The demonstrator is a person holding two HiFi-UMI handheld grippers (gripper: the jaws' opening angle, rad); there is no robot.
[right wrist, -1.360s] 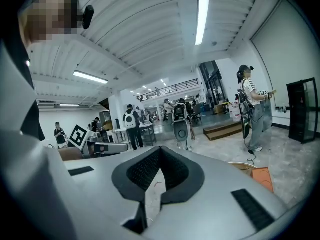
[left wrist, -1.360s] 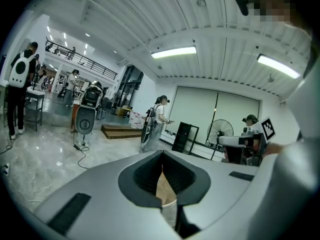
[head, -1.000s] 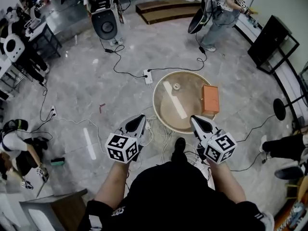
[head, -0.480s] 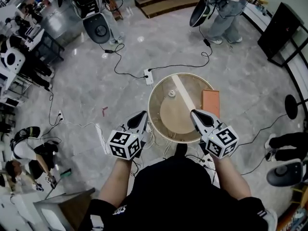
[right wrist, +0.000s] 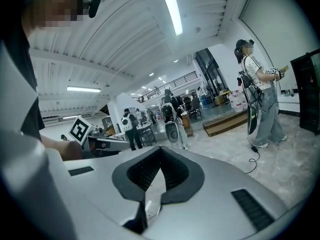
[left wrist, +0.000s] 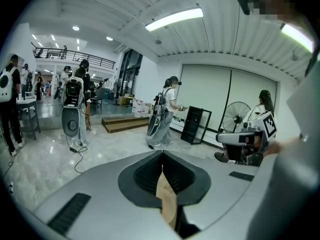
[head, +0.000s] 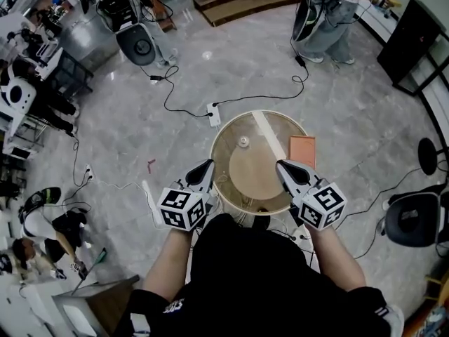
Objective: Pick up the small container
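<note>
Our left gripper and right gripper are both pinched closed on nothing; reaching the container like that, we'd likely nudge it across the table

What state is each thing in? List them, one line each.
Left gripper: jaws shut, empty.
Right gripper: jaws shut, empty.
Small pale container: resting on the round wooden table, not gripped.
Flat orange rectangular box: lying flat at the table's right edge.
</note>
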